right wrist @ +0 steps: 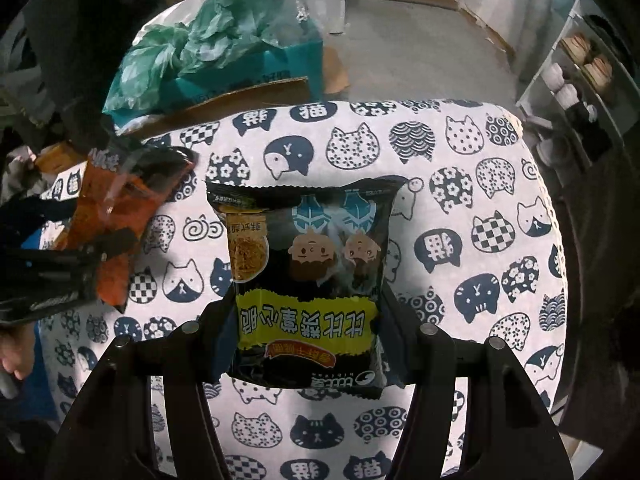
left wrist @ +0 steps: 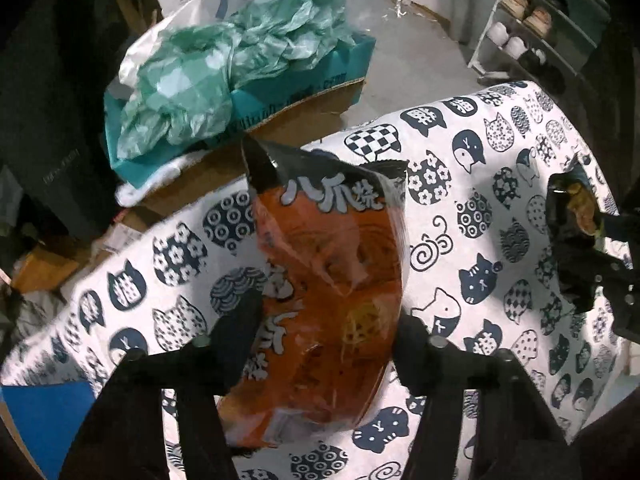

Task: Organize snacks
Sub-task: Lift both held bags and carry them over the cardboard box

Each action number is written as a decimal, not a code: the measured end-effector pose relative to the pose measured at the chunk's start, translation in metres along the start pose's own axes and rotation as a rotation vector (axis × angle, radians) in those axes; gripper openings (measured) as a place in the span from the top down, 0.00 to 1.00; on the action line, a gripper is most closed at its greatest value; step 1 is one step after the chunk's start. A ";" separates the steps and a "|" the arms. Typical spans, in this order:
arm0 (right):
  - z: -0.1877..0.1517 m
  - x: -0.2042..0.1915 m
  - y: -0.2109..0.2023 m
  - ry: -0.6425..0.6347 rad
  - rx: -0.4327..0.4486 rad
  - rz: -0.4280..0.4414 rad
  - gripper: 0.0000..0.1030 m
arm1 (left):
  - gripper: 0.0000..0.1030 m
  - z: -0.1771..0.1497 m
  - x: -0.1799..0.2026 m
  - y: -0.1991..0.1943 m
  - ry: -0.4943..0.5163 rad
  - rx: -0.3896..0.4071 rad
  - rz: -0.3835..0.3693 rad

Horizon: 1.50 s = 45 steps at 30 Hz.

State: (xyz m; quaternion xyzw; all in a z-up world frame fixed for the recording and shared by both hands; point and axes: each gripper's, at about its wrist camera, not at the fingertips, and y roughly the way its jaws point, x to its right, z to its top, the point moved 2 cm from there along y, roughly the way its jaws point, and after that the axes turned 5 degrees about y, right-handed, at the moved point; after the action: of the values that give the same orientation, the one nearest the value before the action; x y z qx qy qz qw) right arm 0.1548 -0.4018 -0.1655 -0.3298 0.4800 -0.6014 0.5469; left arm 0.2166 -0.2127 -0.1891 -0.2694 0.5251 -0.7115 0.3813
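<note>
The orange snack bag (left wrist: 332, 292) is sitting between the left gripper's (left wrist: 324, 344) jaws above the table (left wrist: 500, 208). The dark snack bag (right wrist: 308, 288) is sitting between the right gripper's (right wrist: 308, 344) jaws, to its right. A box (left wrist: 304, 80) is lying behind the table, a shoe rack (left wrist: 536, 28) beyond its right end.

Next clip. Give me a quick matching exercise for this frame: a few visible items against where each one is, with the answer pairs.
Items:
1. orange snack bag
2. black snack bag
3. green plastic bags
4. shoes

Places:
A. on the white rack
B. in the right claw
C. piled on the teal box
D. in the left claw

Pairs: 1-D, 2-B, 3-C, 4-A
</note>
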 end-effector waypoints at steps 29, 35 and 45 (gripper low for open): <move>-0.014 -0.062 -0.050 -0.162 0.071 0.043 0.42 | 0.65 -0.074 -0.024 -0.100 -0.066 0.108 0.047; -0.025 -0.089 -0.077 -0.210 0.105 0.078 0.42 | 0.65 -0.095 -0.025 -0.136 -0.065 0.163 0.083; -0.045 -0.143 -0.110 -0.322 0.148 0.123 0.42 | 0.65 -0.139 -0.045 -0.194 -0.131 0.229 0.116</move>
State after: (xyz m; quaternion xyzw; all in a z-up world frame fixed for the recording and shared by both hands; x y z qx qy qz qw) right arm 0.1025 -0.2589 -0.0586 -0.3508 0.3600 -0.5397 0.6753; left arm 0.0823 -0.0698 -0.0456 -0.2393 0.4292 -0.7243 0.4836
